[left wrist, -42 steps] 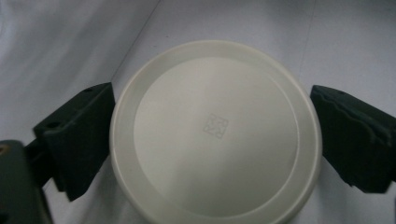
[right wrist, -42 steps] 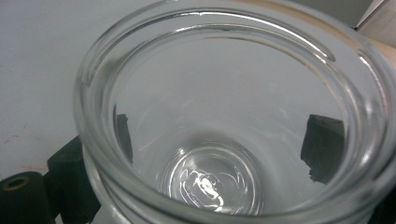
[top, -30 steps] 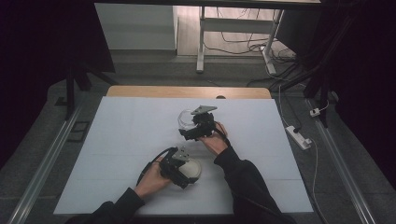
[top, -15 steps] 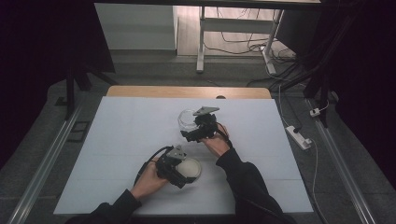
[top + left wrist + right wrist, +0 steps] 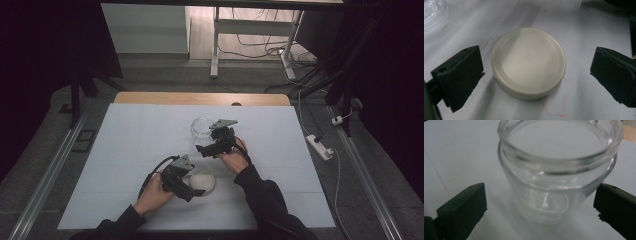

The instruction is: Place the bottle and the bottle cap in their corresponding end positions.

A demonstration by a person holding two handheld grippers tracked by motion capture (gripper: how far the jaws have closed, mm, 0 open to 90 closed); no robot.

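The left gripper (image 5: 534, 75) was spread wide around a cream lid (image 5: 528, 62) lying between its fingers, untouched. The right gripper (image 5: 541, 207) was spread wide, a glass jar (image 5: 556, 170) between, its base blurred.

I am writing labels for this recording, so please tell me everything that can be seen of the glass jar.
The glass jar is clear, round and seems empty, with no lid on it. It has a thick rolled rim, a ridge under the neck, and walls narrowing toward the base. It stands upright on the white table cover, behind the right gripper. The jaws of that gripper stand open, one on each side of the jar, and do not seem to touch it. A cream lid lies apart, nearer the person.
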